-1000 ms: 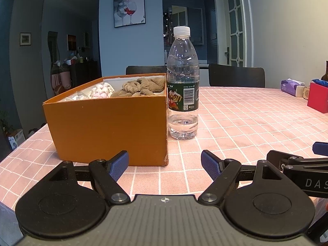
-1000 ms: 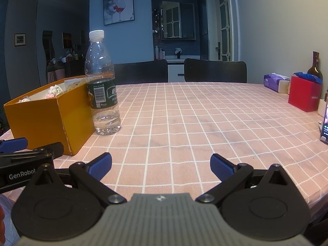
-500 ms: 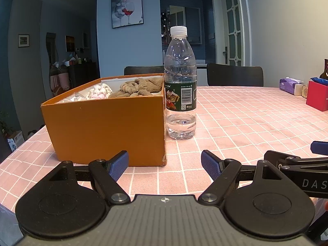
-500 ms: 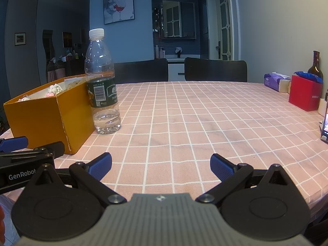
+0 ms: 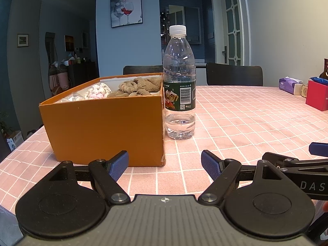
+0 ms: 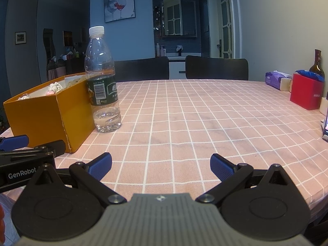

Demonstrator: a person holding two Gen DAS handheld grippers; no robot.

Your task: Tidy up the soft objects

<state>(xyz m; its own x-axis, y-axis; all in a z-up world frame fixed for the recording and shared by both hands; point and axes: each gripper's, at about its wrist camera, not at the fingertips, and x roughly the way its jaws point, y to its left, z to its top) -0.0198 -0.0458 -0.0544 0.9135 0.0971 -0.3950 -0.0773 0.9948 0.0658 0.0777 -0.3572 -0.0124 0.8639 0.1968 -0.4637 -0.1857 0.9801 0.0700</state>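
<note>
Toys (image 5: 131, 87) lie in the box (image 5: 106, 131) ahead of the left tongs (image 5: 165, 163). Both left and right tongs (image 6: 161, 164) gape wide, empty; no soft object shows loose on the tabletop (image 6: 205, 112), so the sorting looks done.

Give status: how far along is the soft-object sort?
Looks done: brown plush and pink knit sit in the orange box. In hand: nothing; left tool and right tool are open, empty. Left: no loose soft items visible on the table; only a bottle beside the box.
</note>
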